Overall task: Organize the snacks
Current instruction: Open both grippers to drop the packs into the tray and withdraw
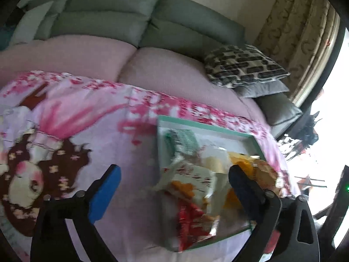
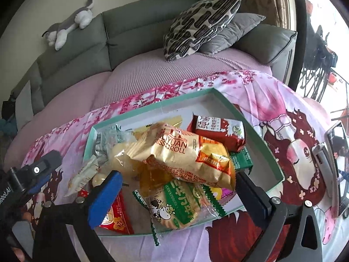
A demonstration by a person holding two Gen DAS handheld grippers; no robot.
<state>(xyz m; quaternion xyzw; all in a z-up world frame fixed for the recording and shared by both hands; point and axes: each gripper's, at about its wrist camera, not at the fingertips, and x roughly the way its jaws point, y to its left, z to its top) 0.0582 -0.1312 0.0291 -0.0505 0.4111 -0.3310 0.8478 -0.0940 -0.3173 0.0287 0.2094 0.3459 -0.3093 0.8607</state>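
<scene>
A shallow teal-rimmed box (image 2: 222, 100) lies on a pink patterned cloth (image 2: 272, 100) and holds several snack packs. A gold Swiss roll bag (image 2: 181, 152) lies on top, with a red pack (image 2: 218, 128) behind it and a green-and-white milk cracker pack (image 2: 178, 205) in front. My right gripper (image 2: 176, 187) is open, its jaws on either side of the front packs, holding nothing. My left gripper (image 1: 174, 181) is open over the box's (image 1: 207, 126) left edge, above blurred packs (image 1: 192, 187), and shows at the left of the right wrist view (image 2: 41, 170).
A grey sofa (image 2: 135, 21) with a pink cover stands behind, with a patterned cushion (image 2: 200, 26) and a plush cat (image 2: 69, 24) on it. A tablet on a stand (image 2: 336, 152) is at the right. A window is at the far right.
</scene>
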